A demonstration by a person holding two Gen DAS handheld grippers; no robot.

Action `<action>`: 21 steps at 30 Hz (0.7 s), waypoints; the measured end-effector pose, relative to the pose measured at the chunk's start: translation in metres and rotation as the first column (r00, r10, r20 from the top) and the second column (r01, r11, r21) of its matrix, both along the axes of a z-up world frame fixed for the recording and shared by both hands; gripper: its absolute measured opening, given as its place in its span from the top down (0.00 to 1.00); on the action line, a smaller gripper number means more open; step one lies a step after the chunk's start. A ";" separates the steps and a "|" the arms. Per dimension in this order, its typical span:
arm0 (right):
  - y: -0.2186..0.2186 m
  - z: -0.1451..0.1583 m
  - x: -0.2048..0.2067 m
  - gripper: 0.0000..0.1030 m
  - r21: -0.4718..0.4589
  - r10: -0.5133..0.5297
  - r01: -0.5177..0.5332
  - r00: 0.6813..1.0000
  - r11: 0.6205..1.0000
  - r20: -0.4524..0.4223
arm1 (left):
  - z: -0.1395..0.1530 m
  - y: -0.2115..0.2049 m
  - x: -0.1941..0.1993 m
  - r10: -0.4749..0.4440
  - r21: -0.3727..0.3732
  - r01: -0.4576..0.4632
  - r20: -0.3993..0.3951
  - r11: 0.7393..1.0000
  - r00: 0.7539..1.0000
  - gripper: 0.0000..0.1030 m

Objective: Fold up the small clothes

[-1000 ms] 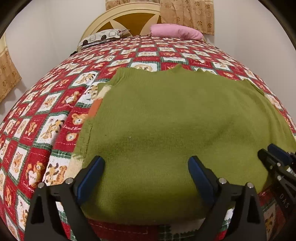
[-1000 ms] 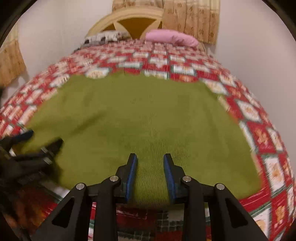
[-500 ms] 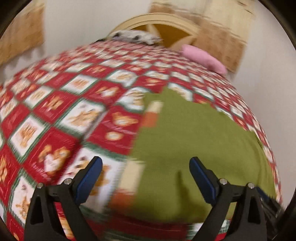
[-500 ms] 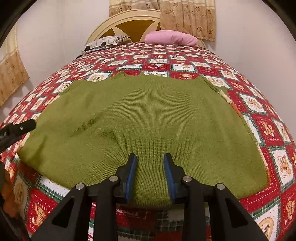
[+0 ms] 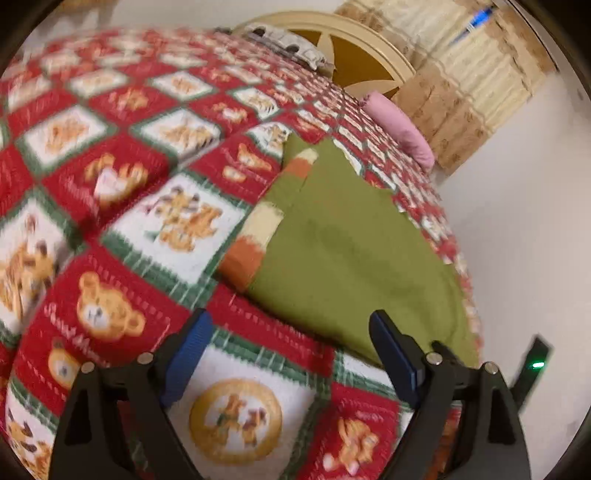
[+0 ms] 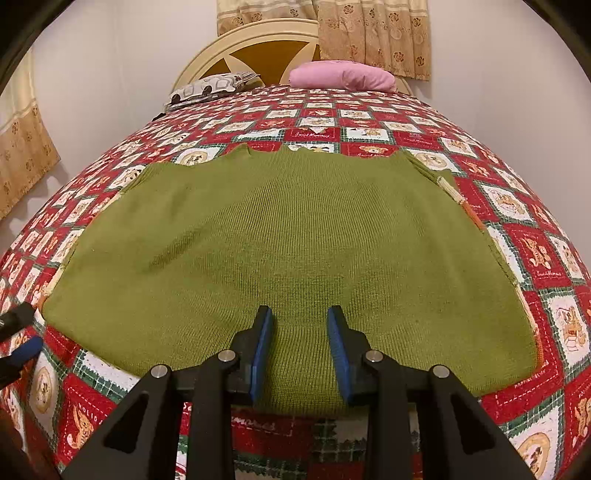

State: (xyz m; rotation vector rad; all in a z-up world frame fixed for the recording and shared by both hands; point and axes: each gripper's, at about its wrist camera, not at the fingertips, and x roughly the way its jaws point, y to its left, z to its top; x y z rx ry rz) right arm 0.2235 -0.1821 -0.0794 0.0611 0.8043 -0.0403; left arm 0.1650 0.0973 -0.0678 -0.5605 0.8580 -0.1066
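A green knitted sweater [image 6: 288, 240] lies flat on the bed, its neck toward the headboard. In the left wrist view the sweater [image 5: 351, 258] lies to the right, with a cream and orange striped sleeve [image 5: 258, 229] showing along its left edge. My left gripper [image 5: 291, 343] hovers over the bedspread just off the sweater's near left corner; its wide jaws are closing with no cloth gripped between them. It shows at the left edge of the right wrist view [image 6: 20, 334]. My right gripper [image 6: 300, 347] stands over the sweater's near hem, its pads a narrow gap apart above flat fabric.
The red, white and green bear-patterned bedspread [image 6: 535, 251] covers the bed. A pink pillow [image 6: 341, 75] and a grey patterned pillow [image 6: 207, 88] lie at the headboard [image 6: 258, 40]. White walls and beige curtains [image 6: 373, 33] stand around. A black part with a green light [image 5: 533, 363] sits low right.
My left gripper has swung left off the sweater to its left corner and rolled, so its view is tilted. The right gripper has stayed over the near hem.
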 end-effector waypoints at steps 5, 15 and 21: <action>-0.001 0.000 0.000 0.69 0.000 0.001 -0.001 1.000 1.000 0.001 | 0.001 -0.013 0.042 -0.007 0.014 0.007 0.007 1.000 1.000 0.07; -0.001 0.000 0.000 0.69 0.006 0.001 -0.001 1.000 1.000 0.001 | 0.002 -0.022 0.051 -0.044 0.069 0.042 0.042 0.997 0.998 0.40; 0.000 0.000 0.000 0.69 0.011 0.001 -0.001 1.000 1.000 0.002 | -0.005 -0.009 0.082 -0.031 -0.073 0.032 0.011 0.997 0.999 0.16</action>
